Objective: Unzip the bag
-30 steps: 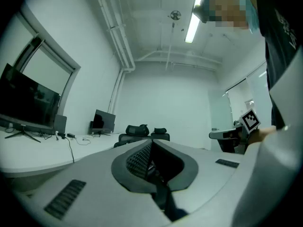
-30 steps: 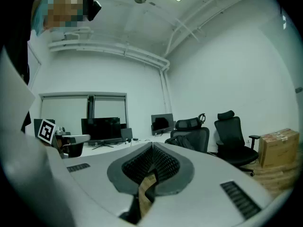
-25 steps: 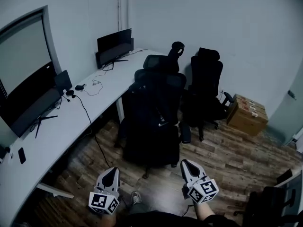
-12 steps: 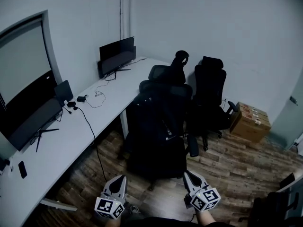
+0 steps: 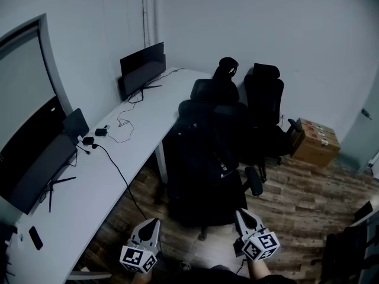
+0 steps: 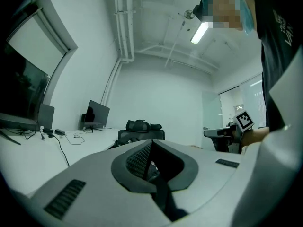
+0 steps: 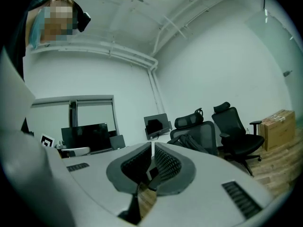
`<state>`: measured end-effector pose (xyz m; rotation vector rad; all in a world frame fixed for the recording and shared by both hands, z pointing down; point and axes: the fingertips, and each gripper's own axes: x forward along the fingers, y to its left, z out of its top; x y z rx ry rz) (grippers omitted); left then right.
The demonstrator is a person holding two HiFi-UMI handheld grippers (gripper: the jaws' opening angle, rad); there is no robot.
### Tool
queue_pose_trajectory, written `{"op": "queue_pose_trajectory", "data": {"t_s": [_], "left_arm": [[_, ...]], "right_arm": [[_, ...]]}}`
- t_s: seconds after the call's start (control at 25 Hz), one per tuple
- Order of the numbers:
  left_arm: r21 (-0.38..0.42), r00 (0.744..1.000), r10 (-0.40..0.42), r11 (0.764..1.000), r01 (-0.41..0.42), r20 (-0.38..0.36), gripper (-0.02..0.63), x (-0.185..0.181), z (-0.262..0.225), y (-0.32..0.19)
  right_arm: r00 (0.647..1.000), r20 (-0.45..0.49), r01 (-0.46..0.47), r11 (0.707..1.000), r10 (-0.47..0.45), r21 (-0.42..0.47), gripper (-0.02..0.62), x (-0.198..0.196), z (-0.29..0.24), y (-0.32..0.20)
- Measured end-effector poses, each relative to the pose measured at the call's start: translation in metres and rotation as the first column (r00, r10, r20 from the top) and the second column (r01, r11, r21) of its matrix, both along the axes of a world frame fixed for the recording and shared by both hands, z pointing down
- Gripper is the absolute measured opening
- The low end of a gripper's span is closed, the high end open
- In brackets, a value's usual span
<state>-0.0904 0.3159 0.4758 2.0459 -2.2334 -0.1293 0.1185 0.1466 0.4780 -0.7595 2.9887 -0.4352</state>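
We hold the left gripper [image 5: 153, 223] low at the near edge of the head view. In its own view the left gripper [image 6: 150, 143] has its ribbed dark pads pressed together at the tips, with nothing between them. The right gripper [image 5: 243, 215] sits beside it, well apart from it. In its own view the right gripper [image 7: 152, 148] is closed to a thin slit between the pads and grips nothing. Neither gripper touches anything, and both point level across the room. Each carries a white cube with black square markers [image 5: 135, 258], which show patterns rather than letters. For readable writing we find little. The black fabric bag [image 5: 204, 176] bears a small white mark [image 5: 225, 170] too small to make out. The brown cardboard box [image 5: 314, 142] by the far wall has pale labels on its top that we cannot read. White print on the person's dark shirt [image 6: 284, 25] is cut off at the frame edge. The bag rests on the nearest black mesh office chair [image 5: 207, 108], straight ahead of both grippers and roughly midway between their lines, with bare wood-plank floor [image 5: 296, 200] separating it from the tips. From the right gripper view the bag [image 7: 189, 142] shows as a dark slumped shape against the chair's back, just right of the jaws. To the left of the chair runs the long white desk [image 5: 106, 158], with a dark flat monitor [image 5: 142, 70] standing at its far end.
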Motion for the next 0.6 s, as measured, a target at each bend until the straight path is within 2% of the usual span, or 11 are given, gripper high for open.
{"op": "queue_pose_trajectory", "data": {"t_s": [0.16, 0.28, 0.6], "left_arm": [[-0.002, 1.000, 0.022, 1.000, -0.022, -0.022, 0.020, -0.030, 0.016, -0.006], [0.001, 0.998, 0.040, 0.999, -0.040, -0.039, 0.020, -0.039, 0.021, -0.016], [-0.020, 0.998, 0.016, 1.000, -0.018, -0.061, 0.020, -0.064, 0.027, -0.047]], "right_arm": [[1.000, -0.015, -0.022, 1.000, 0.021, -0.017, 0.048, -0.021, 0.006, 0.000], [0.999, -0.032, -0.035, 0.999, 0.035, -0.028, 0.048, -0.029, 0.009, -0.008], [0.999, -0.030, -0.034, 0.998, 0.033, -0.044, 0.048, -0.057, 0.016, -0.048]]}}
